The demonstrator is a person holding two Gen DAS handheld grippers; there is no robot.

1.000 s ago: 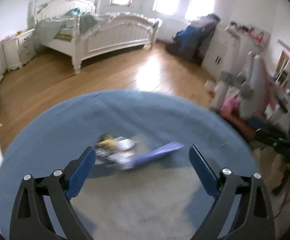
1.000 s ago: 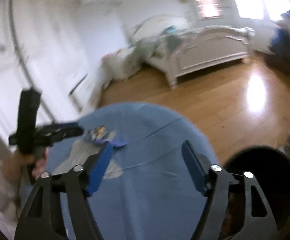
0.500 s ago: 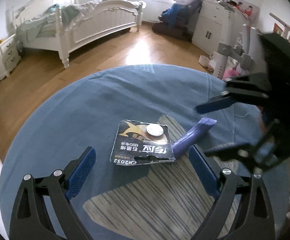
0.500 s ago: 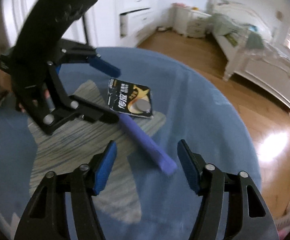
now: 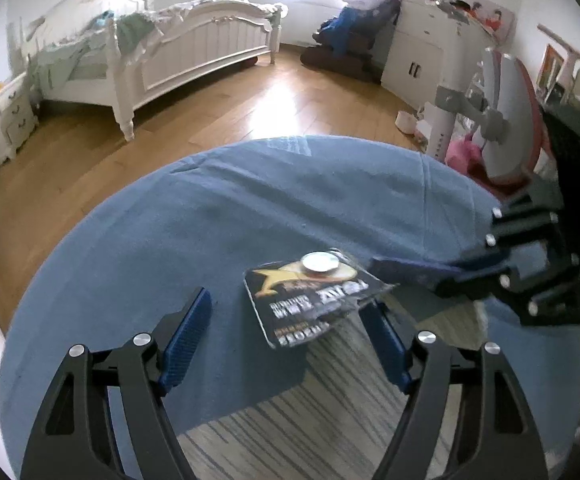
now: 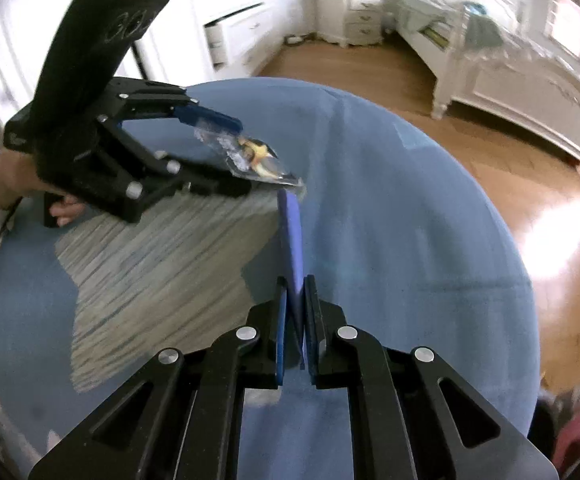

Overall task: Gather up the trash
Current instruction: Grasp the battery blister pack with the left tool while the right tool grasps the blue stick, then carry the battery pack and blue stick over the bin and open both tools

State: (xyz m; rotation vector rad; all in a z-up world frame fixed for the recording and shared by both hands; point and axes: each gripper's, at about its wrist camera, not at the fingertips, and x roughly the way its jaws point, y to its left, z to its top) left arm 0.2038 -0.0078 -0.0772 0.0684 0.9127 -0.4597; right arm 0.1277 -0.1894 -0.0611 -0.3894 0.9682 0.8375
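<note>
A round counter (image 5: 138,240) draped in blue cloth carried a grey striped patch (image 6: 162,264). Behind it stood a white bed (image 5: 194,52), a nightstand (image 5: 10,116) and white drawers (image 6: 234,12) on the wooden floor (image 5: 90,160).

The battery card (image 5: 309,300), black with a coin cell on it, sat tilted between the fingers of the left claw (image 5: 286,340), whose jaws were closing around it; whether the pads already pressed on it could not be told. A person's hand (image 6: 30,184) held that claw, angled downward.

The right claw (image 6: 295,336) pointed steeply down, pinched tight on a purple strip (image 6: 291,240) whose far tip reached the card's edge.
</note>
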